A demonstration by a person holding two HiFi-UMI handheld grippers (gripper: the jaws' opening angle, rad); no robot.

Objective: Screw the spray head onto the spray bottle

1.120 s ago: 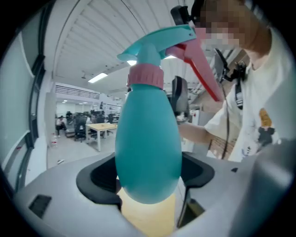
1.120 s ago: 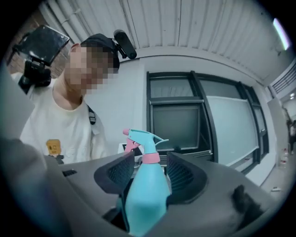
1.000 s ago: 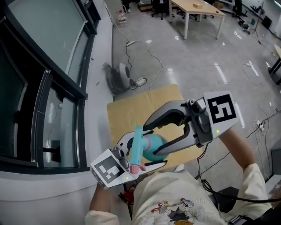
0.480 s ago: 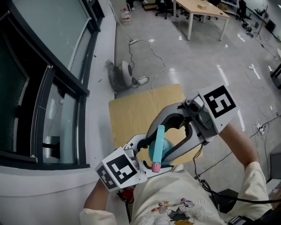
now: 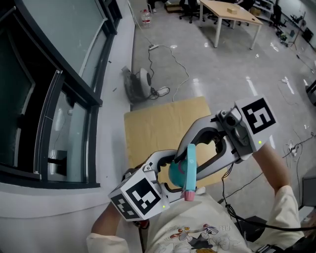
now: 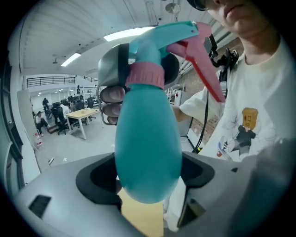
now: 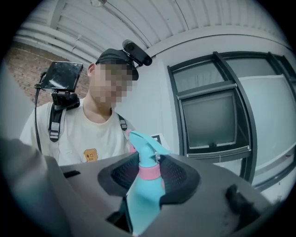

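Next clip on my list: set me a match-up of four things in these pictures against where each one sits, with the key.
Things:
1. teal plastic spray bottle
2. pink ring collar
3. brown cardboard sheet
4. light wooden table with white legs

Places:
a. flat on the grey floor
b. far across the room
c. clamped by its body in the left gripper
d. round the neck, just under the teal spray head

Pairs: 1-c, 2-d, 3-a, 4-b
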